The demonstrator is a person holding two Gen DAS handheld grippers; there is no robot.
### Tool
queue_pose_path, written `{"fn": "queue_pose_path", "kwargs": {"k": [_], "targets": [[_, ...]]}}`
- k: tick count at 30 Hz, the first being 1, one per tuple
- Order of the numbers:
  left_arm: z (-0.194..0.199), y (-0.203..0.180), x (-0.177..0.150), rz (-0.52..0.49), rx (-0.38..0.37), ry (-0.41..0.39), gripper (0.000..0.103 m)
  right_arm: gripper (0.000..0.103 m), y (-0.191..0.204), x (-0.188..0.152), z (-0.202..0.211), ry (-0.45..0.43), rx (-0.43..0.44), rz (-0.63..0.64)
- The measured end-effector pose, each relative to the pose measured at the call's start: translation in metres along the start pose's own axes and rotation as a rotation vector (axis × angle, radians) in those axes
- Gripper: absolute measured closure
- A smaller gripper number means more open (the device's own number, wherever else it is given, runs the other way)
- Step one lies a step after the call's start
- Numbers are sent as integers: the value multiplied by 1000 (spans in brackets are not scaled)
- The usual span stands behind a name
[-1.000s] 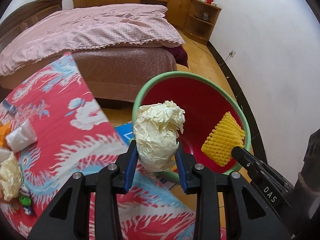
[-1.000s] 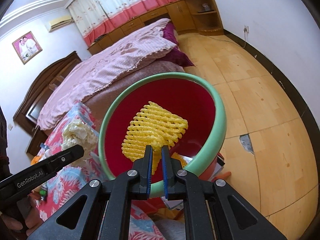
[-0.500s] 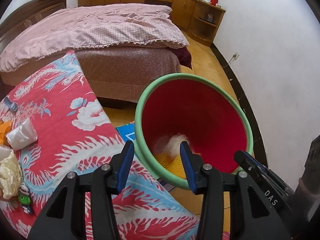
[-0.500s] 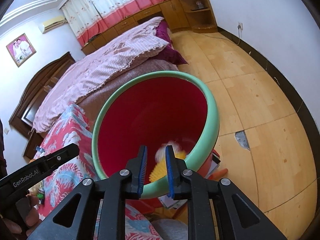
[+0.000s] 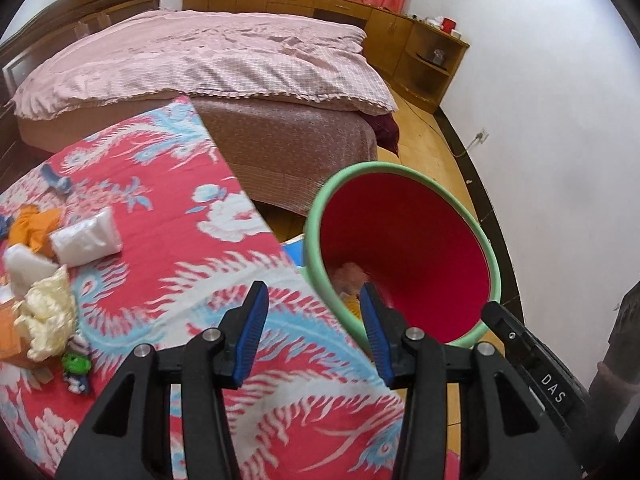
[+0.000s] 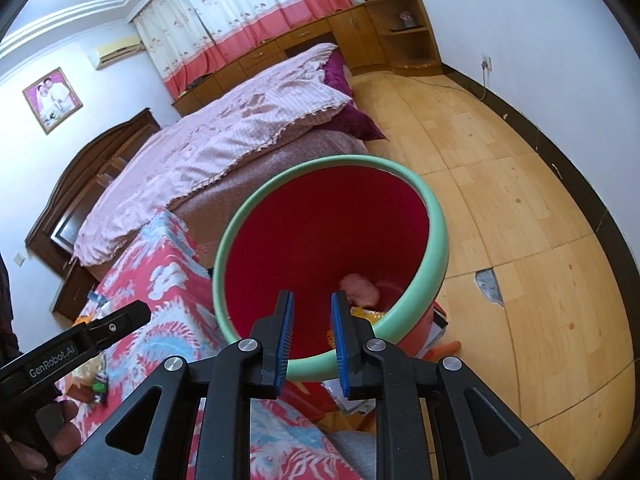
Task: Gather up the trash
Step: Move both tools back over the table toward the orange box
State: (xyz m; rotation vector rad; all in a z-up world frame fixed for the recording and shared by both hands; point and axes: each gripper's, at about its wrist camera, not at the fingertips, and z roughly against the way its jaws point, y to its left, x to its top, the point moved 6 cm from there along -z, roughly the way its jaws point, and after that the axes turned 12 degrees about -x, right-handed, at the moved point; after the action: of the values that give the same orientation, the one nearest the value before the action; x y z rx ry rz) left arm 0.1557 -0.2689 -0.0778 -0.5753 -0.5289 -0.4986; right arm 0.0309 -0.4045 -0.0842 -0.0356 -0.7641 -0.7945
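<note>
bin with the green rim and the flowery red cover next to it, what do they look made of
The bin looks like moulded plastic: smooth mint-green rolled rim, even red inner wall with a slight sheen. The cover looks like printed woven fabric, probably cotton or a blend: matte, phoenix and flower print, draping softly over the edge.

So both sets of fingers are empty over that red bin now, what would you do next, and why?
Probably swing the left gripper back toward the crumpled paper on the flowered cloth. Its fingers are open and empty, the bin already holds the dropped scraps, and more litter lies there.
</note>
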Motion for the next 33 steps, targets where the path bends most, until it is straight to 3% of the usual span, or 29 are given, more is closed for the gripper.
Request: {"fn": "queue_pose_path", "kwargs": {"k": [1, 2, 4, 23, 33], "targets": [[4, 2, -1, 4, 4, -5, 56, 77, 1, -1, 1, -1, 2, 2], [8, 4, -2, 9, 7, -10, 56, 65, 4, -1, 4, -3, 6, 5], [18, 11, -3, 24, 15, -27, 56, 57, 7, -2, 9, -16, 25, 3], [99, 89, -24, 153, 141, -153, 56, 57, 67, -29, 38, -5, 116, 109], [133, 148, -43, 242, 268, -191, 56, 57, 90, -45, 40, 24, 137, 164]]}}
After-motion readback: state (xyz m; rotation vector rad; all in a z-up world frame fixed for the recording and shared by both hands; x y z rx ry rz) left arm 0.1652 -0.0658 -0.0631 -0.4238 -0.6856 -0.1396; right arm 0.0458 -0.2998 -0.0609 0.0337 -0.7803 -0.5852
